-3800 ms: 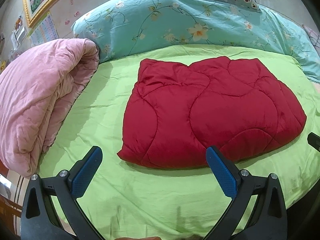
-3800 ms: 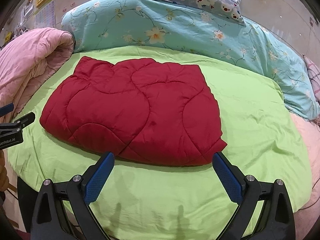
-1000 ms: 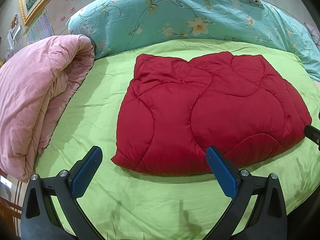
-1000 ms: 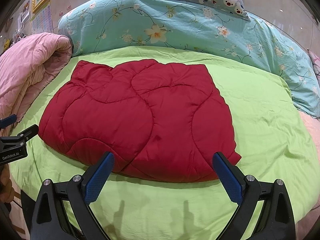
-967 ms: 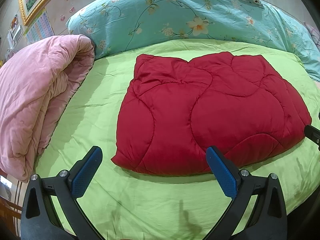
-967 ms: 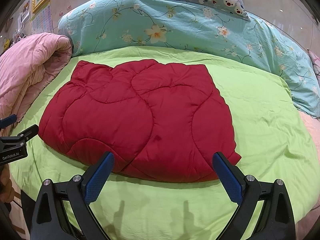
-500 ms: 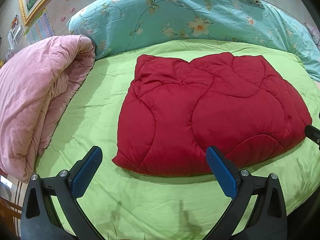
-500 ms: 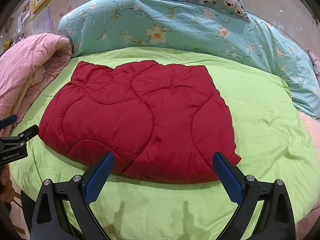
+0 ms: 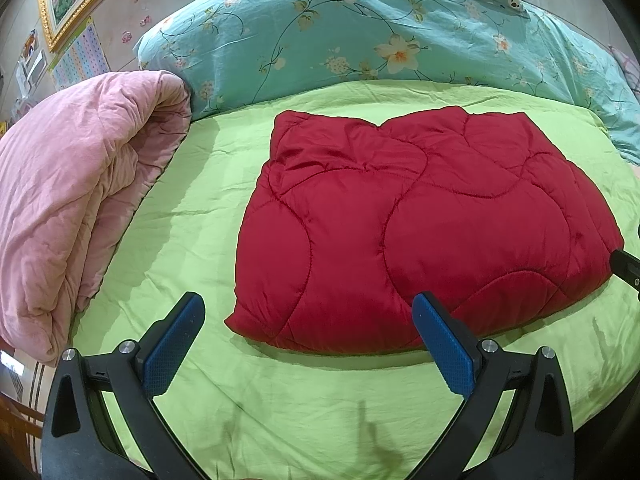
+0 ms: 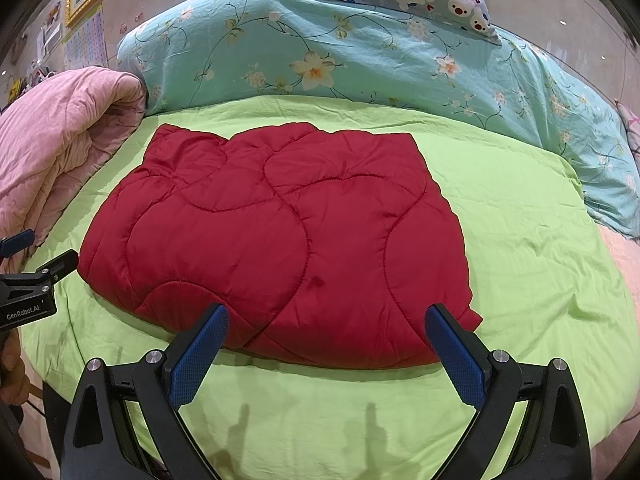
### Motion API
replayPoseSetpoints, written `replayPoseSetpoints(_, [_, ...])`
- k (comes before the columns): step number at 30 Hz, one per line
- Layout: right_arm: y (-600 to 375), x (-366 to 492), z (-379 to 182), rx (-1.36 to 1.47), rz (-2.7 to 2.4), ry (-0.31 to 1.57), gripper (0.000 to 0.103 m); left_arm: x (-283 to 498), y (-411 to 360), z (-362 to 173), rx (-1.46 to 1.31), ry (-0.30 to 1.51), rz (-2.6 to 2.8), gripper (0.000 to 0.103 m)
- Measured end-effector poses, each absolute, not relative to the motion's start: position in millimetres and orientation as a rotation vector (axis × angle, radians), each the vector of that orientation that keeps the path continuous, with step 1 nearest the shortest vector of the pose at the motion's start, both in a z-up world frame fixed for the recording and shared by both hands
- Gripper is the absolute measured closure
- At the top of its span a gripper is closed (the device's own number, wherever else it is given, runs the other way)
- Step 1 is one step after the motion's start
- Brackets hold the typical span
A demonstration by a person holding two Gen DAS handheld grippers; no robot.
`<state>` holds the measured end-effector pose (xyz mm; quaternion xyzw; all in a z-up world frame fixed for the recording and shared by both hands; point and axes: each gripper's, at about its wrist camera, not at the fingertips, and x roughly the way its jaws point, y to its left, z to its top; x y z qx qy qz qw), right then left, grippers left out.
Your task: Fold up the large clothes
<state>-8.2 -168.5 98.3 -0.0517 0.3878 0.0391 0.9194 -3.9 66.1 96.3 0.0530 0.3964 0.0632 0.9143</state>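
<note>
The red quilt (image 9: 420, 232) is lying folded in the middle of the bed (image 9: 192, 216). The left tool (image 9: 308, 344) and the right tool (image 10: 326, 354) are hovering released at its near edge.

Black grippers (image 10: 326, 354); blue textured pads (image 10: 198, 362)

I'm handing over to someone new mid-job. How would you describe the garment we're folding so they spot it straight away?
Look at the lime-green bedsheet covering the bed. In its middle lies the red quilted garment, folded into a puffy block with curved stitch lines. It is the only red item; the pink comforter is bundled at the left edge, and the floral teal duvet is behind.
</note>
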Motion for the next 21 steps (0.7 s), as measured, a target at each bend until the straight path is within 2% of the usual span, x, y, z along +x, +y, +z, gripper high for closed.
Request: replayPoseSetpoints(21, [-170.1, 5.8, 83.6, -0.105, 0.063, 0.833, 0.004, 12.8, 81.3, 89.6, 0.031, 0.851, 0.136, 0.000])
